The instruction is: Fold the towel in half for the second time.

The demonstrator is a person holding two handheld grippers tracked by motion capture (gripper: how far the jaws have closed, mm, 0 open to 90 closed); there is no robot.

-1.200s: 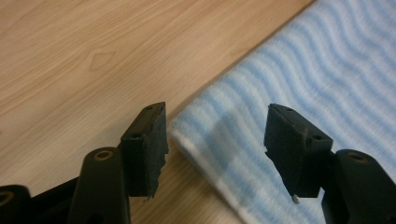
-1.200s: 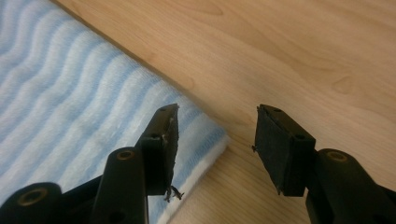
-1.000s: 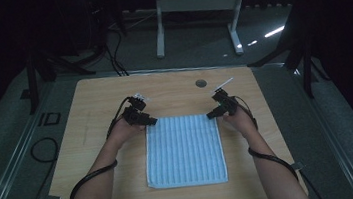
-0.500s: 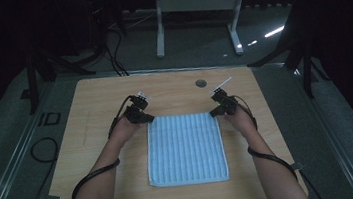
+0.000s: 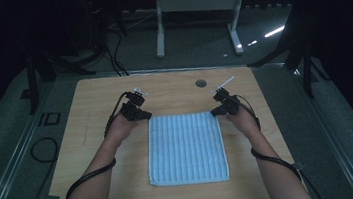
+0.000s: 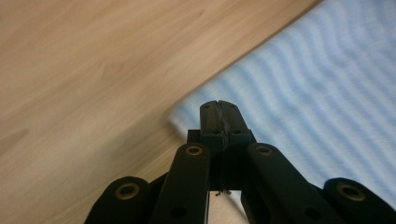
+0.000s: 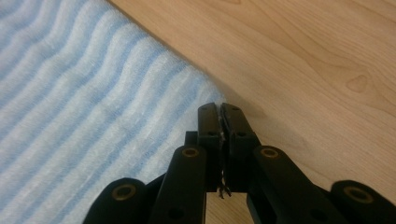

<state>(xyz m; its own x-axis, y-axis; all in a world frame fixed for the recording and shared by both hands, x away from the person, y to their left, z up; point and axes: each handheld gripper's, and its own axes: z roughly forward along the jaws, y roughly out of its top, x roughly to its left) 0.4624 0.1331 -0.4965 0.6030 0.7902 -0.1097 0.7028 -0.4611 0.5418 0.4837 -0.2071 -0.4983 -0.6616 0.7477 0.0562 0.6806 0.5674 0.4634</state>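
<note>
Both jaws have just closed, left gripper (image 6: 219, 106) and right gripper (image 7: 219, 108) each pinching a far towel (image 5: 187, 147) corner.

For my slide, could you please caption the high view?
Both grippers, left and right, pinch the towel's far corners.

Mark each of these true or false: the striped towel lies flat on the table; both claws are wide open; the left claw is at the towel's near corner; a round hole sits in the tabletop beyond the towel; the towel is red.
1. The blue-and-white striped towel lies flat on the wooden table: true.
2. Both claws are wide open: false. The left claw and the right claw are each shut on a towel corner.
3. The left claw is at a near corner: false. It grips the far left corner.
4. A round hole sits beyond the towel: true.
5. The towel is red: false. It is blue and white.
</note>
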